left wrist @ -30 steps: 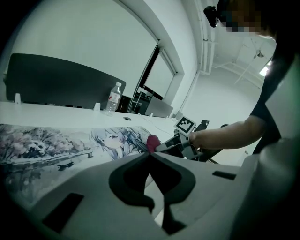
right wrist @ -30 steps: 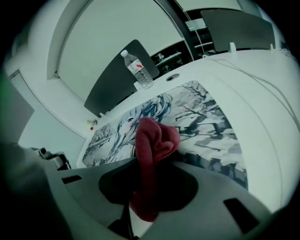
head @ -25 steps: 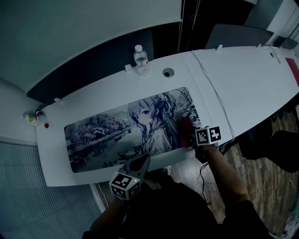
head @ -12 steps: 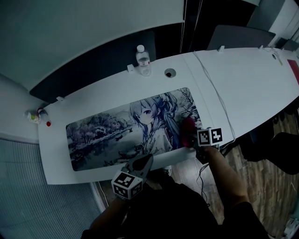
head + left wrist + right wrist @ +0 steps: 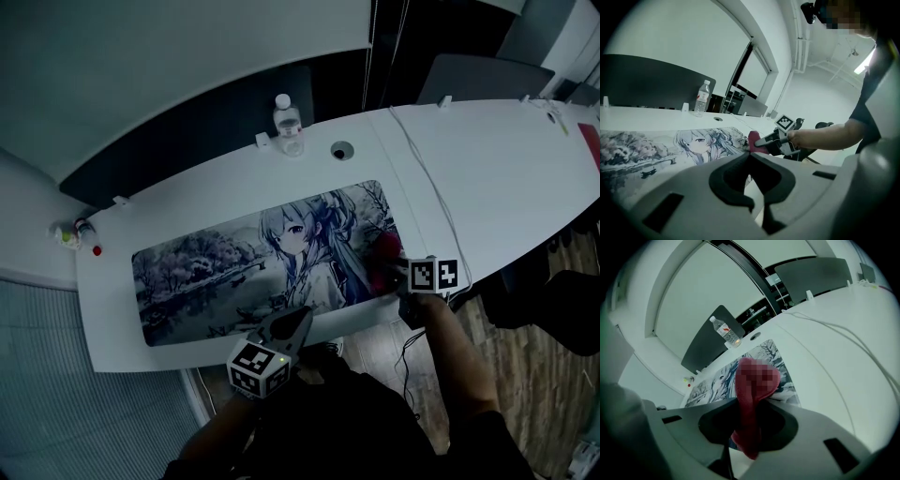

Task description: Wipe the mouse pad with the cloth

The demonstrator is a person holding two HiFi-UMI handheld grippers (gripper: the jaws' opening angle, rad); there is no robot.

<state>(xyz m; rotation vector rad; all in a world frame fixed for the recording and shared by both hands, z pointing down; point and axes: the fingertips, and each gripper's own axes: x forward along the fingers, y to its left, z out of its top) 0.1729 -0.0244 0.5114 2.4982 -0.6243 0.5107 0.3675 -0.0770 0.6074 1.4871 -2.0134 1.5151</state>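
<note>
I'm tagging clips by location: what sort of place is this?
Probably an office or meeting room: a long white desk with a round cable port, a dark divider panel behind it, and a white cable trailing across the top.

Left gripper (image 5: 298,319) and right gripper (image 5: 392,272): grey plastic bodies with black-and-white marker cubes (image 5: 258,367). Person's wearing a dark short-sleeved top (image 5: 356,427).

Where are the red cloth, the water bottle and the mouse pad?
red cloth (image 5: 749,408): right gripper view, on the strip hanging between the jaws.
water bottle (image 5: 288,127): head view, on its body.
mouse pad (image 5: 202,272): head view, on the landscape print in its left half.
</note>
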